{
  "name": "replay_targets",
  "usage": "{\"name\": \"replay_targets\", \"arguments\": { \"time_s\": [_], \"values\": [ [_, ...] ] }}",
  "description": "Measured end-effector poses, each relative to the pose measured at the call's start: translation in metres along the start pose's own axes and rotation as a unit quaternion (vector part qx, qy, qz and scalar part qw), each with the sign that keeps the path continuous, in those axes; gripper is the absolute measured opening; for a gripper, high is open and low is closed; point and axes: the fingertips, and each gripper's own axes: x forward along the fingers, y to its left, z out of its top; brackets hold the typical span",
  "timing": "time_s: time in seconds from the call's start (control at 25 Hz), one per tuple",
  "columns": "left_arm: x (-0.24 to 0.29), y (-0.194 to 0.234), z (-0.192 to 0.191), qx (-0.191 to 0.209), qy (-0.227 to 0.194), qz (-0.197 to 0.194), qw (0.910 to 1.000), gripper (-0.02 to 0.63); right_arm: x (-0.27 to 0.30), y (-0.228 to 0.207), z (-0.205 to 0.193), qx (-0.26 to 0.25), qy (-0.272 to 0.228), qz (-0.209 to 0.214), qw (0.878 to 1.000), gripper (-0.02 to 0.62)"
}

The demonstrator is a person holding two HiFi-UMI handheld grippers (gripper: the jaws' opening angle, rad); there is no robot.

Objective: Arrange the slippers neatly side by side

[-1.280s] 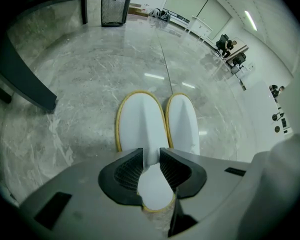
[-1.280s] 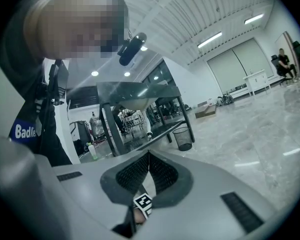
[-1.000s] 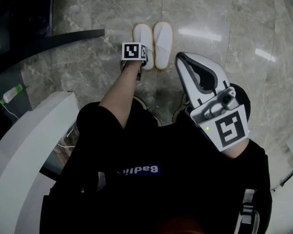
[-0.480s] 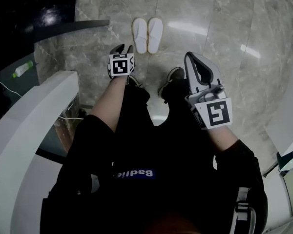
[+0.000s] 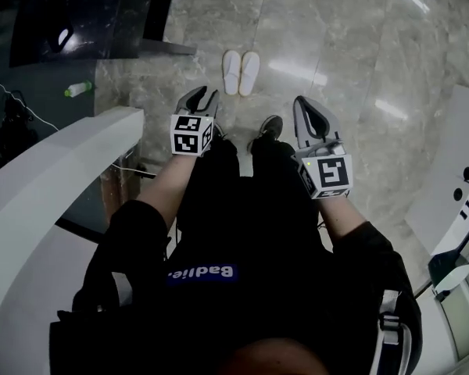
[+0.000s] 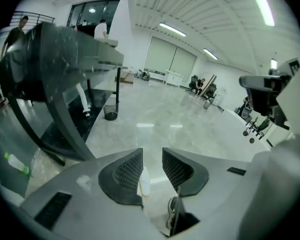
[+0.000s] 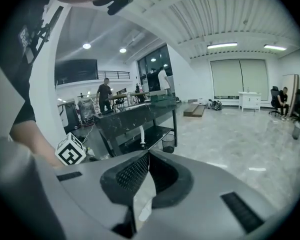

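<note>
Head view first: the slippers (image 5: 241,73) are on the marble floor (image 5: 336,37), a white pair lying side by side and touching. Their long axes run straight away from the person, parallel to each other, but they are too small to tell toe from heel. They sit well ahead of both grippers. The left gripper (image 5: 204,94) hangs over the floor on the near side of the pair with a clear gap between its jaws. The right gripper (image 5: 303,104) is off to the side with its jaws together. White lettering on the black shirt (image 5: 202,273) reads roughly "Badlie". A shoe (image 5: 270,125) shows between the two grippers.

Left gripper view now: the left gripper (image 6: 152,156) has its jaws parted a moderate way with nothing between them. One slipper (image 6: 144,181) shows through the gap, down on the floor, lengthwise along the line of the jaws. The shoe (image 6: 173,211) is nearer, at the lower edge.

Right gripper view: the right gripper (image 7: 148,156) has its jaw tips closed against each other and holds nothing. No slipper is in sight here.
</note>
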Motion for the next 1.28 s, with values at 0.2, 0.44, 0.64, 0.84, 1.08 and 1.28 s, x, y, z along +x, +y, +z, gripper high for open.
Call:
{"name": "replay_targets", "arguments": {
  "time_s": [0.2, 0.44, 0.64, 0.84, 1.08, 1.28],
  "values": [
    [-0.092, -0.019, 0.056, 0.019, -0.077, -0.023, 0.9966, 0.114, -0.033, 0.016, 0.045, -0.033, 0.004, 0.007, 0.999, 0.000],
    [-0.184, -0.033, 0.102, 0.051, -0.144, -0.031, 0.9877, 0.114, -0.071, 0.050, 0.084, -0.048, -0.006, 0.021, 0.999, 0.000],
    [-0.237, -0.061, 0.135, 0.056, -0.201, -0.043, 0.9771, 0.114, -0.088, 0.078, 0.100, -0.058, -0.026, 0.035, 0.997, 0.000],
    [-0.272, -0.105, 0.153, 0.046, -0.241, -0.076, 0.9665, 0.112, -0.104, 0.083, 0.115, -0.067, -0.053, 0.032, 0.996, 0.000],
    [-0.311, -0.139, 0.198, 0.110, -0.291, -0.100, 0.9453, 0.110, -0.128, 0.101, 0.146, -0.074, -0.084, 0.035, 0.993, 0.000],
    [-0.339, -0.151, 0.228, 0.132, -0.313, -0.093, 0.9359, 0.071, -0.146, 0.119, 0.191, -0.078, -0.153, 0.052, 0.984, 0.000]
  ]
}}
